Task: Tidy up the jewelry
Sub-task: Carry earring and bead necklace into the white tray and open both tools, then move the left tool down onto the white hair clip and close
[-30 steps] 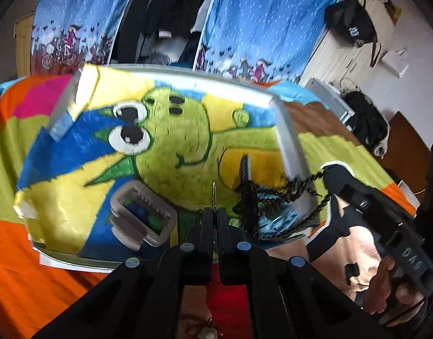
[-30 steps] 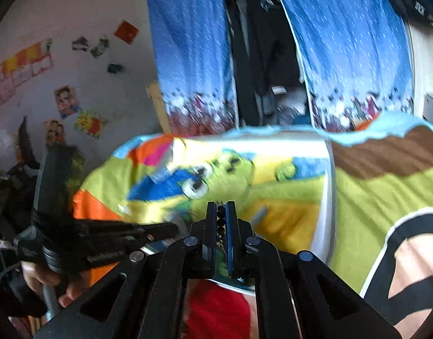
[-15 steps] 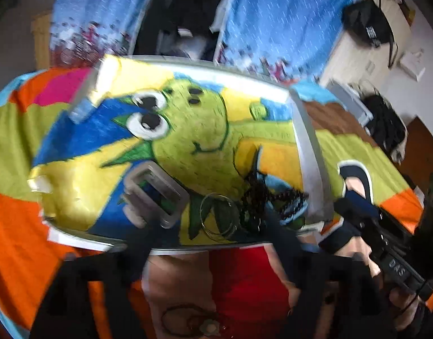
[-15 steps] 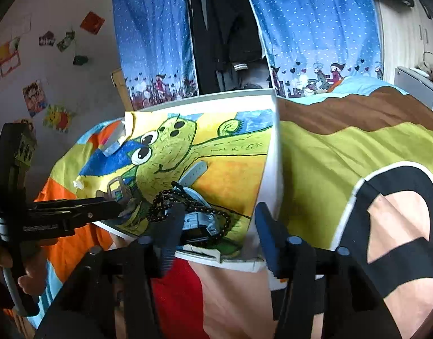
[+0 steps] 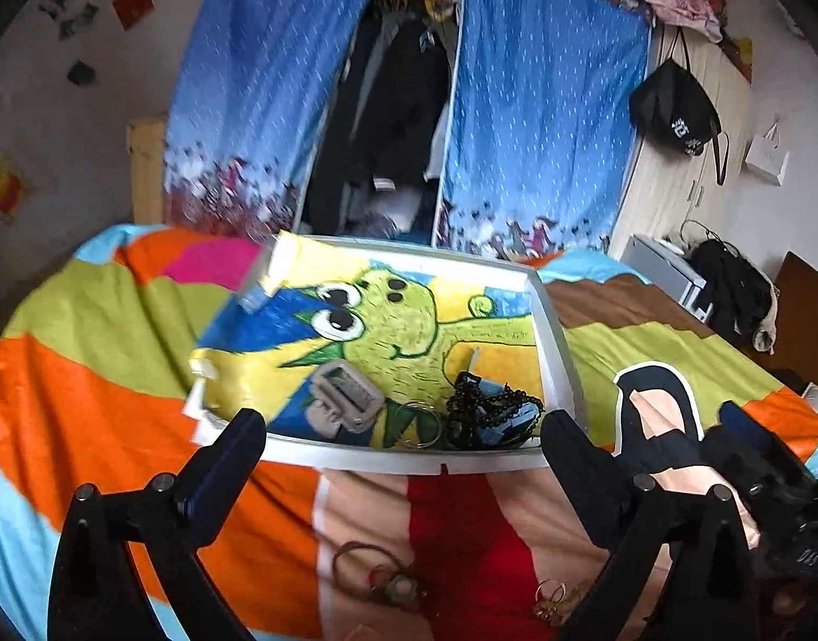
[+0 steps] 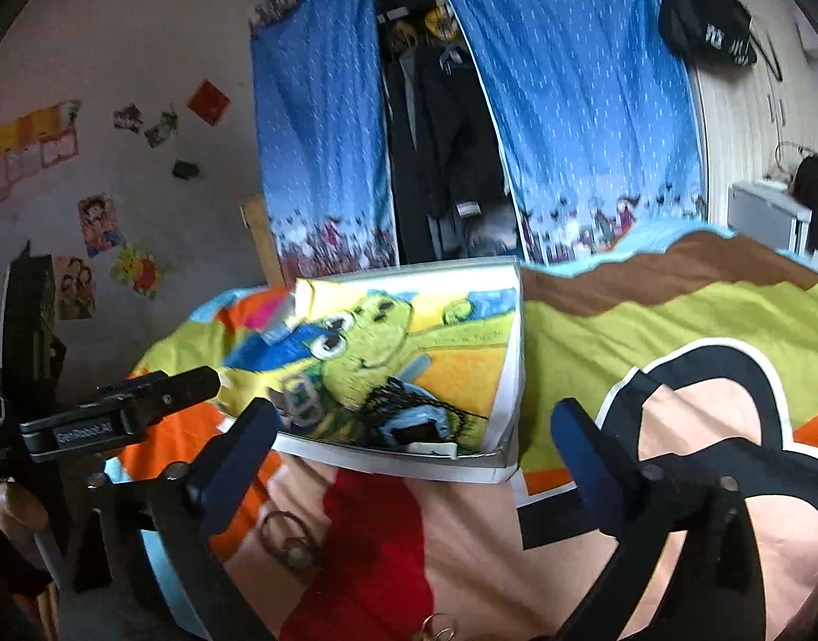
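Note:
A white tray (image 5: 555, 352) lined with a green dinosaur drawing lies on the bed. In its near end lie a grey clip (image 5: 344, 400), a thin wire ring (image 5: 420, 423) and a black bead necklace (image 5: 491, 411) heaped on a blue piece. My left gripper (image 5: 400, 443) hangs just short of the tray's near rim, its jaws opening wide with nothing between them. My right gripper (image 6: 411, 427) is likewise pulled back from the tray (image 6: 507, 374), jaws opening and empty, with the necklace (image 6: 403, 400) ahead. The left gripper (image 6: 195, 382) shows at its left.
On the bedspread in front of the tray lie a cord bracelet with a pendant (image 5: 379, 571) and small gold hoops (image 5: 553, 595). The bracelet (image 6: 286, 534) also appears below the right gripper. Blue curtains and an open wardrobe stand behind the bed.
Both grippers went from shut to wide open and drew back and up from the tray. The left one let go of the thin ring, the right one of the black necklace; both lie in the tray.

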{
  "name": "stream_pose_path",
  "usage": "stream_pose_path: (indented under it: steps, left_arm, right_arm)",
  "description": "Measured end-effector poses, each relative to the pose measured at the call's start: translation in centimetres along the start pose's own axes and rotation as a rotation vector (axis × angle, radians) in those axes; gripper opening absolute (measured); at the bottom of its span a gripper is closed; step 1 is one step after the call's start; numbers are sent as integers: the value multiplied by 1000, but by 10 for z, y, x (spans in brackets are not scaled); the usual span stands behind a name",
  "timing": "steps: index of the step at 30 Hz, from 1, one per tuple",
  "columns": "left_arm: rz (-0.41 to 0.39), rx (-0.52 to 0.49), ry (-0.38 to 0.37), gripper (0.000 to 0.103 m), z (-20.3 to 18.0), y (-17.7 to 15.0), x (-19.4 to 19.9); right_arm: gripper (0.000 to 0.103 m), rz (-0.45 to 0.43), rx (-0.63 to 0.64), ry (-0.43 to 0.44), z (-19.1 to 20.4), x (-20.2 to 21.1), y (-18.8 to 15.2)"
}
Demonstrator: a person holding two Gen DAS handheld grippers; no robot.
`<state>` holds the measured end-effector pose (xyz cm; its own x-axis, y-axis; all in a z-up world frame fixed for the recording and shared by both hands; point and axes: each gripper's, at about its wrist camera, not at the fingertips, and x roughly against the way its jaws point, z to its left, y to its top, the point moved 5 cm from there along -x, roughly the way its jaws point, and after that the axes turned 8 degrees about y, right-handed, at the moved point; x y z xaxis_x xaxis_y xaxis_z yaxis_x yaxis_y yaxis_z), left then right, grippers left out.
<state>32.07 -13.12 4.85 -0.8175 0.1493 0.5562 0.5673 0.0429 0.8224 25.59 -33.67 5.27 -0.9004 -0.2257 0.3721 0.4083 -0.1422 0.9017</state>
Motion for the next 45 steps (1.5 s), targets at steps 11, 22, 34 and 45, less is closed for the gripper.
stream_pose_path:
  steps: [11, 22, 34, 45]
  left_arm:
    - [-72, 68, 63, 103, 28, -27, 83]
    - [-44, 113, 135, 103, 62, -79, 132]
    - [180, -32, 144, 103, 86, -163, 135]
    - [408, -39, -20, 101, 69, -227, 83]
  right_arm:
    - [102, -21, 64, -103, 25, 74, -19]
    - [102, -24, 97, -96, 51, 127, -42]
    - [102, 80, 116, -49, 44, 137, -110]
    - [102, 292, 108, 87, 40, 116, -159]
